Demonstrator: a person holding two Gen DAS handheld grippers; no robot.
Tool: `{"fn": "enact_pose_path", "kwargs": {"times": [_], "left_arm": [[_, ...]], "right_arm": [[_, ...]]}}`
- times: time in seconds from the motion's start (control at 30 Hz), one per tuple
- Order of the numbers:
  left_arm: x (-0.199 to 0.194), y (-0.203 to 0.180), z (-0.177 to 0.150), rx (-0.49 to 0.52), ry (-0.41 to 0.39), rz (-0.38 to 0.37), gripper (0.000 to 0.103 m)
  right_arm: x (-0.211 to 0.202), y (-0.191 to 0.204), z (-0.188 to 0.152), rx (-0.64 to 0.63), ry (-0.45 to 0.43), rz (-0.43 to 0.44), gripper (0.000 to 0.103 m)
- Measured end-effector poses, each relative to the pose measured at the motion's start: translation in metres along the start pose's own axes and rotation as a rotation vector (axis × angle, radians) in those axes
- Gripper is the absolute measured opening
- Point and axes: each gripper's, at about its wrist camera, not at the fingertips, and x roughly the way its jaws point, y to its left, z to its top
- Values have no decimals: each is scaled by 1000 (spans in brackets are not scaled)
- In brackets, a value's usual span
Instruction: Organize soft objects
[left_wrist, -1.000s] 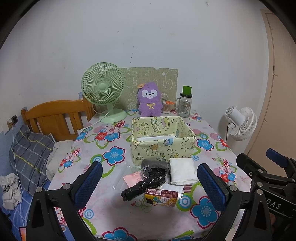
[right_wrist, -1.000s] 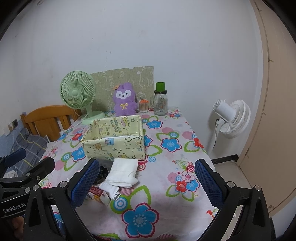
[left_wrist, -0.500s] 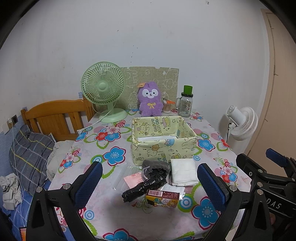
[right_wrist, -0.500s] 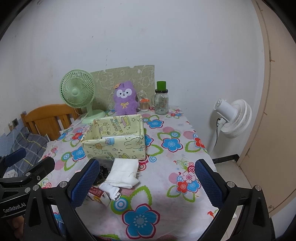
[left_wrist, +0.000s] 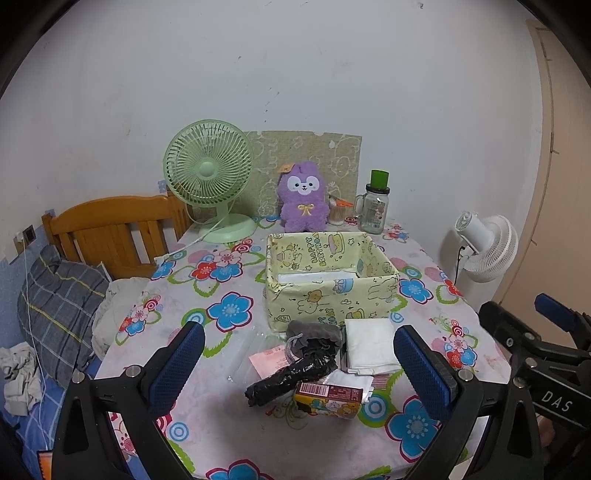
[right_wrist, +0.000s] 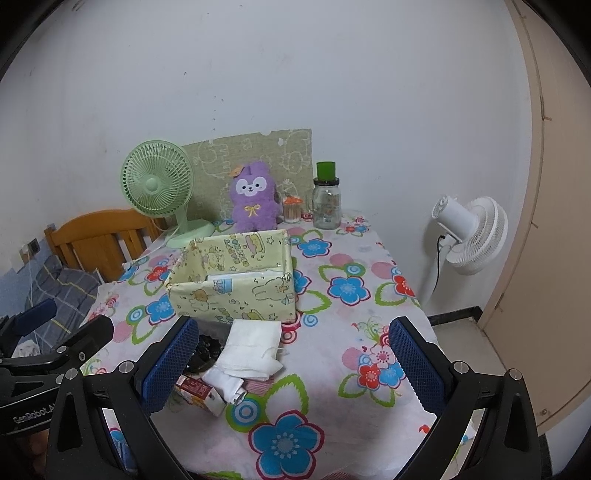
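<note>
1. Since the earlier frames: no item on the table has shifted; both views sit a shade higher and farther back, so the grippers have drifted slightly.
2. Left gripper (left_wrist: 295, 363): two blue-padded fingers (left_wrist: 177, 367) spread wide, nothing between them, held above the near table edge.
3. Right gripper (right_wrist: 293, 363): two fingers (right_wrist: 415, 363) likewise spread wide, empty, beside the left one.
4. Near pile, count by item: one folded white cloth (left_wrist: 370, 344); one grey drawstring pouch (left_wrist: 314, 334) touching the cloth's left side; one black crumpled bundle (left_wrist: 291, 376) lying just in front of the pouch; one small printed carton (left_wrist: 327, 398) at the front; one pink slip (left_wrist: 267, 360) under clear plastic.
5. One yellow cartoon-print box (left_wrist: 328, 278), open-topped, stands just behind the pile; something white lies flat inside.
6. Back row at the wall: one purple plush toy (left_wrist: 303, 201), one green desk fan (left_wrist: 208, 173), one glass jar with green lid (left_wrist: 373, 210).
7. One flowered tablecloth (left_wrist: 221, 306) covers the table.
8. Off the table: one white floor fan (left_wrist: 484, 243) right, one wooden headboard (left_wrist: 110, 229) left.
</note>
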Motion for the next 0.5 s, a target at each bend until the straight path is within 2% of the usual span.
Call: {"fn": "enact_pose_path", "kwargs": {"times": [0.17,0.5], "left_arm": [[9,3,2,-9,14,3,103],[29,5,-7,-7,54,-3,102]], "right_arm": [[0,2,2,-24,-30,-7,103],[19,2,-1,-29,1,6,99]]}}
